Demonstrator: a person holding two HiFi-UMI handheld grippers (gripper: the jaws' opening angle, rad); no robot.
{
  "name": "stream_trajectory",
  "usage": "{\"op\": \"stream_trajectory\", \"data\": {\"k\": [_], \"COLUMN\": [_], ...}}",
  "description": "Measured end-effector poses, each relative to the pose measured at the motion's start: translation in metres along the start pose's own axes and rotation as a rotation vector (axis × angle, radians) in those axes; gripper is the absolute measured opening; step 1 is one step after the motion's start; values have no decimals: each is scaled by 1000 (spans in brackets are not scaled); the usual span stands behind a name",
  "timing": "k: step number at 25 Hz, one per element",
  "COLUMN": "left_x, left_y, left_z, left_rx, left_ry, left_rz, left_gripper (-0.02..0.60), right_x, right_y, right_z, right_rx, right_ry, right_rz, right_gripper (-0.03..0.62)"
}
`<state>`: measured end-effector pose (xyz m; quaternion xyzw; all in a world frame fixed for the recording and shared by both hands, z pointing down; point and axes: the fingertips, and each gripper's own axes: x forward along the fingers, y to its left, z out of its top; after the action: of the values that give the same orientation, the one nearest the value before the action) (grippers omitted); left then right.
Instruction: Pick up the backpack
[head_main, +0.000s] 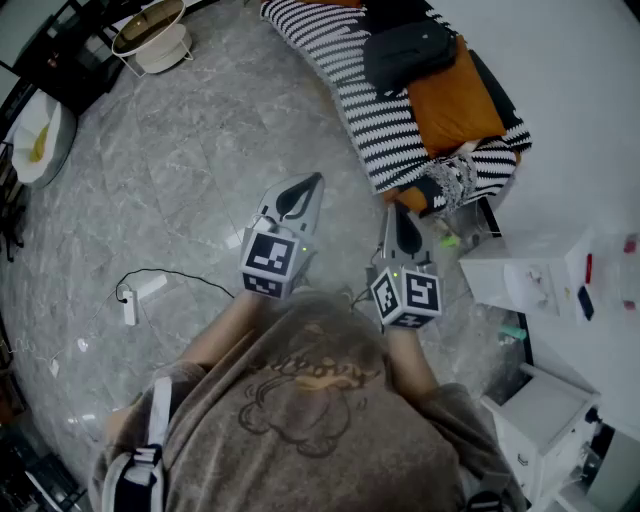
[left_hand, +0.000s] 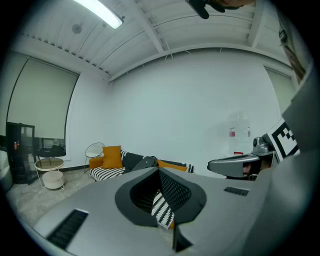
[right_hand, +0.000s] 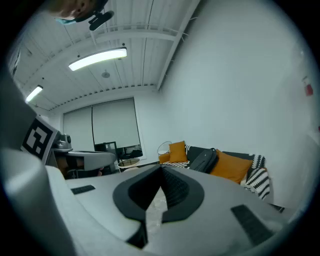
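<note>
A dark backpack (head_main: 405, 55) lies on a sofa (head_main: 340, 70) draped in a black-and-white striped cover, with orange cushions (head_main: 455, 105) beside it. The left gripper view shows the backpack (left_hand: 144, 162) far off, and in the right gripper view the backpack (right_hand: 204, 160) leans on the cushions. My left gripper (head_main: 313, 180) and right gripper (head_main: 397, 208) are held side by side over the floor, well short of the sofa, and point toward it. The left gripper (left_hand: 160, 172) is shut with nothing in it. So is the right gripper (right_hand: 161, 171).
Grey marble floor (head_main: 190, 170) lies between me and the sofa. A round side table (head_main: 152, 35) stands far left. A power strip with a cable (head_main: 130, 300) lies on the floor at left. White cabinets (head_main: 540, 275) stand at right, close to the sofa's near end.
</note>
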<state>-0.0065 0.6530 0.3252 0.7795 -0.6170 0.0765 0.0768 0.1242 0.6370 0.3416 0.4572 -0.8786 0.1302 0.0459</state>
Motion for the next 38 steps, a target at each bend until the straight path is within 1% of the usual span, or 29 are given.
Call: {"op": "stream_trajectory", "data": {"k": [3,6,15,26,33,38], "left_x": [2,4,26,103,158,196], "left_y": [4,10,29,54,77,89], "left_z": [-6,-14,-17,-6,5,20], "left_rx": [7,10,12,21,25,26], "left_ry": [11,20,21,16,16,23], "left_rz": [-16,-34,-76,-106,-108,-103], "left_gripper": [-1,0,0,-2,0,0], "right_x": [2,6,27,99,154,193], "right_y": [6,10,-2,-39,-62,-82], "right_z": [0,-4,-2,8,19,37], "right_rx": [16,2,-11,-14,-5,0], "right_ry": [-24,-38,-57,-53,-48,-43], "right_rz": [5,10,-59,-94,-88,-74], "right_gripper": [2,2,3,3,3,3]}}
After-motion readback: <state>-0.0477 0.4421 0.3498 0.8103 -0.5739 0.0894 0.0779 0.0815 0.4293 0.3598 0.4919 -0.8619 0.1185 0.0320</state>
